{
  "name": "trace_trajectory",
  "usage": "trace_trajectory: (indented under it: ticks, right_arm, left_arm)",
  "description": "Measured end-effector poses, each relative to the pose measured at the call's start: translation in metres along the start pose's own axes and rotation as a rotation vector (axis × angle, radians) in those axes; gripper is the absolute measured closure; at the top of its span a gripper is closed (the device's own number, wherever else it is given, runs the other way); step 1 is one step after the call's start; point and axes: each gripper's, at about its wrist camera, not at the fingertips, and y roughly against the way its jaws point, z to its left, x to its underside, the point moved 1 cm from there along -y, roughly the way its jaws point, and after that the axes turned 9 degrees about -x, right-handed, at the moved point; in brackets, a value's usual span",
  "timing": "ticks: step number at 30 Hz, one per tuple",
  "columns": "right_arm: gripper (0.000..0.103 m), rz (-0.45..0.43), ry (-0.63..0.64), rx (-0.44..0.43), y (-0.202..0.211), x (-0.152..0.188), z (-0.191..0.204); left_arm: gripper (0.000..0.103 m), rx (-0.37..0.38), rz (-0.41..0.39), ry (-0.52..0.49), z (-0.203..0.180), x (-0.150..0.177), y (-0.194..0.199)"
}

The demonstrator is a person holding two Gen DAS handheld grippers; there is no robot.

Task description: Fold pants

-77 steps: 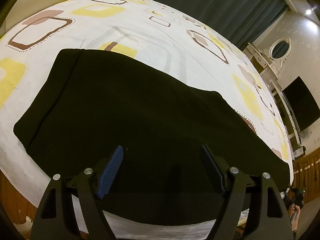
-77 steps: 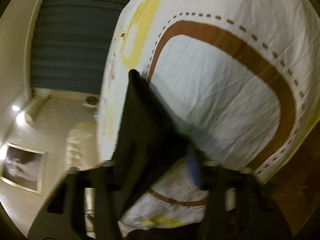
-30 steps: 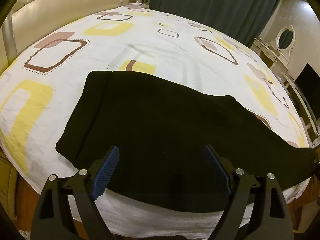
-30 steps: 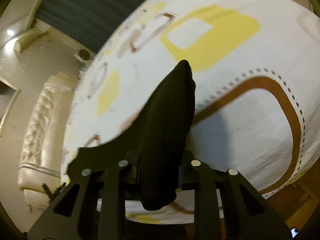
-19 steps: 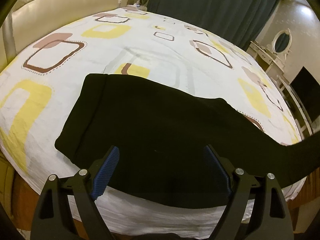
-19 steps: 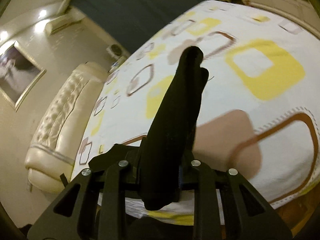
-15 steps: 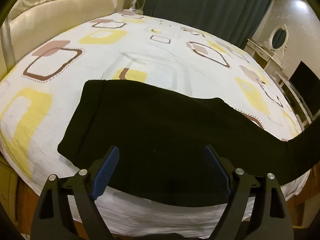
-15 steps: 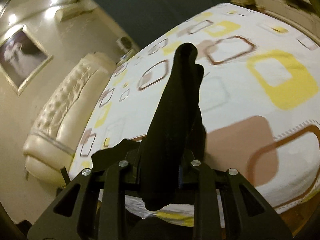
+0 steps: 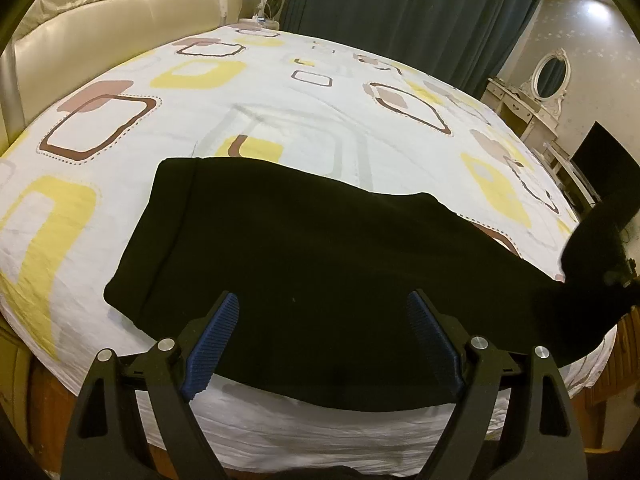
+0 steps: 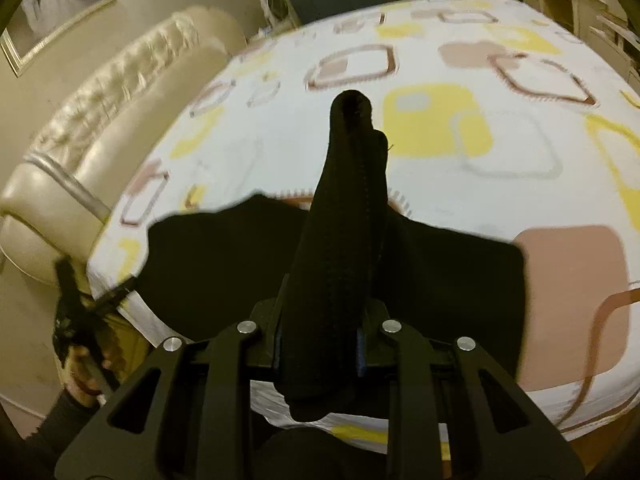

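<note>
Far left of the left wrist view: cream tufted headboard (image 9: pixel 120 12), then the white bedsheet printed with yellow and brown rounded squares (image 9: pixel 280 92). Across the near half of that sheet, the long black fabric pants (image 9: pixel 304 248) — spread flat, broad banded end to the left, narrowing toward the right edge of the bed. Low in the frame, left gripper (image 9: pixel 324 344) with blue ribbed pads (image 9: pixel 216 340) splayed wide, nothing between them, hovering over the near hem and barely shifted from a second ago.

Further right, the change: at the right edge of the same view the narrow leg end no longer flat on the sheet as it was 1 second ago, but lifted off the bed and rising into the air.

From the right wrist view, right gripper (image 10: pixel 320 344) clamped on that leg end, black cloth bunched between the jaws and standing up past the fingertips. Background swung round within the last second — from mostly sheet to headboard, framed picture (image 10: pixel 52 4) and the wide part of the pants now in view below. At far left there, a hand (image 10: pixel 80 368) holding the left gripper's handle.

Judged from this: leg end being carried leftward over the garment, toward the banded end — 1st fold in progress, not yet laid down. Likely next need: setting the end square on the band, with the left gripper free to pin or smooth.
</note>
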Motion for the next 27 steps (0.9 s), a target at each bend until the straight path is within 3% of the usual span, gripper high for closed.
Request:
trace_trajectory:
  ticks: [6,15,27]
  right_arm:
    - [0.079,0.098,0.041,0.068,-0.065,0.022,0.014]
    - [0.078,0.144,0.064,0.102,-0.101,0.036,0.027]
    - [0.070,0.143,-0.005,-0.019,-0.115,0.043,0.043]
  left_arm:
    - [0.018,0.007,0.003,-0.009,-0.003,0.002,-0.001]
    - [0.018,0.012,0.005,-0.035,-0.011,0.005,-0.003]
    - [0.018,0.017,0.011,-0.038,-0.013,0.007,-0.006]
